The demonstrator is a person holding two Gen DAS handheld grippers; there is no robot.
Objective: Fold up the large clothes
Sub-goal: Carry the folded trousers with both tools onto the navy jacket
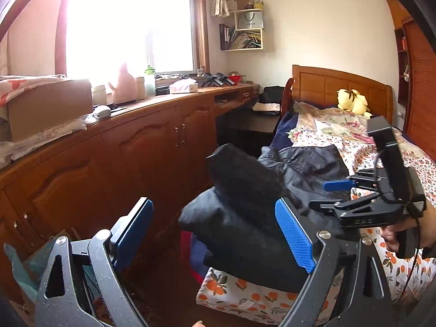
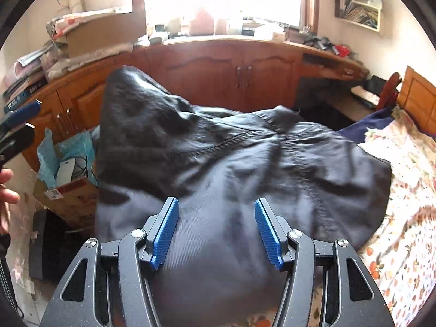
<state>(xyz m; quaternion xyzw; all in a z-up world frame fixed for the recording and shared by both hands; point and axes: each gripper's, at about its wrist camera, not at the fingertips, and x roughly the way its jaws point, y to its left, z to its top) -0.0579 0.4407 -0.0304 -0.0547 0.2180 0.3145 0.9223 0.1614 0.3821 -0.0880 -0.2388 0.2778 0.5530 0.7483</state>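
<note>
Bed (image 2: 408, 190) with floral sheet carries dark garment (image 2: 218, 163), bunched at near edge. Left tool (image 1: 218, 234) spread, empty. Right tool (image 2: 216, 234) spread above garment, empty.

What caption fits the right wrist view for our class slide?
Open right gripper poised over a rumpled dark garment on the floral bedspread, wooden cabinets behind.

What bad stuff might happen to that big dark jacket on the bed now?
1. The dark jacket bulges past the bed's edge; it might slide to the floor, near the cardboard box of clutter.
2. Both the left gripper and the right gripper look open, gripping nothing, so a raised fold may flop back.
3. The jacket is bunched and wrinkled, so a fold could come out crooked.
</note>
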